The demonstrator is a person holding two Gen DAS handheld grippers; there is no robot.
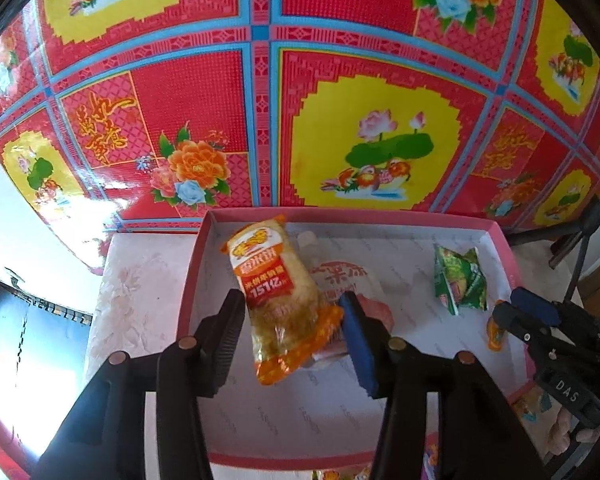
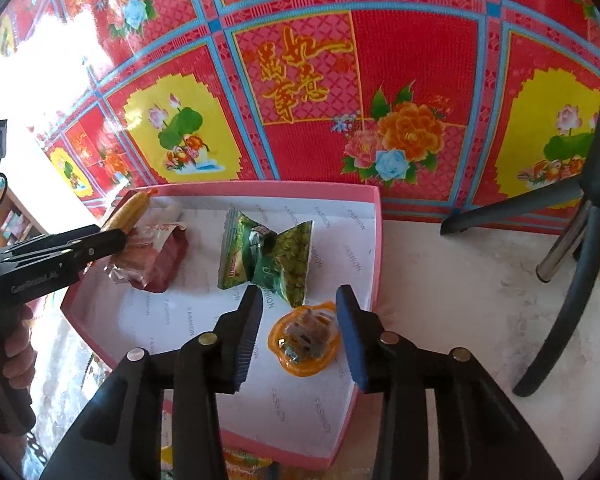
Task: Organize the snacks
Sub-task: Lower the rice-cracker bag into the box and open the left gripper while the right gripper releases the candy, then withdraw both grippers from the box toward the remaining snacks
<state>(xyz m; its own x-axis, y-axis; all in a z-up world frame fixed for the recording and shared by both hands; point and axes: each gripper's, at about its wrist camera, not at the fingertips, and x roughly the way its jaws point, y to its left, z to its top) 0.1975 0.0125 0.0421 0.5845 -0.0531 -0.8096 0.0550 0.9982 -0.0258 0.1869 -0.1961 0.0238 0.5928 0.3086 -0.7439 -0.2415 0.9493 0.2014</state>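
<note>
A pink box [image 1: 191, 276] lined with white paper sits on the table. My left gripper [image 1: 290, 301] is over its left part, jaws apart. A long orange and yellow snack packet [image 1: 276, 280] lies between them, resting on a white and red packet [image 1: 342, 274]. The right pad touches the packet's crimped edge; I see no squeeze. A green packet [image 1: 460, 280] [image 2: 272, 256] lies mid-box. My right gripper [image 2: 300, 295] is open, with a small round orange-wrapped snack [image 2: 306, 340] lying on the paper between its fingers, clear of both. The right gripper [image 1: 509, 307] shows at the box's right side.
A red floral cloth [image 1: 204, 92] hangs behind the box. The white marbled table [image 2: 460, 300] extends right of the box [image 2: 376, 248]. Black tripod legs [image 2: 572, 280] stand there. More snacks [image 2: 244, 460] lie in front of the box. A hand [image 2: 16, 352] holds the left gripper [image 2: 118, 238].
</note>
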